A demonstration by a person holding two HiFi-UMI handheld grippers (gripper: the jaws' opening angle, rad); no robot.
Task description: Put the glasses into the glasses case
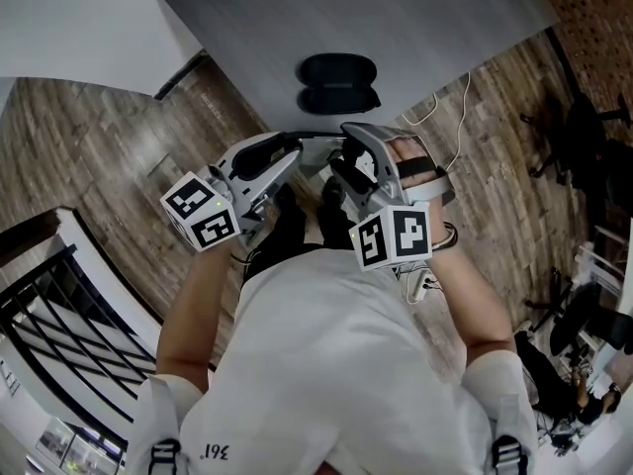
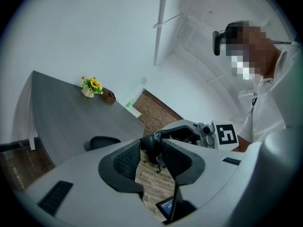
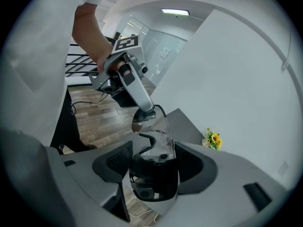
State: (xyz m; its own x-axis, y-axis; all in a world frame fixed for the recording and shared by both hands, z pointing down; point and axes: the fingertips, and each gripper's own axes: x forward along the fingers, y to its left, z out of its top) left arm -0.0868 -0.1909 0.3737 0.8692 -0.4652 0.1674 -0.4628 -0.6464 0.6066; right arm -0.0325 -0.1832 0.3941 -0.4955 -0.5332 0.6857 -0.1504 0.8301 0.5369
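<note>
The glasses (image 3: 154,143) are not yet in the glasses case (image 1: 338,83). They hang in the air short of the case, off the near edge of the table (image 1: 425,28) on which the case lies, and both grippers carry them. The right gripper (image 3: 154,157) has its jaws set wide and closed on the clear lens and dark frame. The left gripper (image 2: 151,148) pinches a dark part of the frame, at the far end from the right one. The case lies open and looks empty, well apart from the glasses. I judge the pick-up done; carrying the glasses over the case, lowering them in and letting go remain. No brand shows on the glasses or case. The only readable writing is what looks like "361°", seen upside down on the person's white shirt (image 1: 326,364).
</note>
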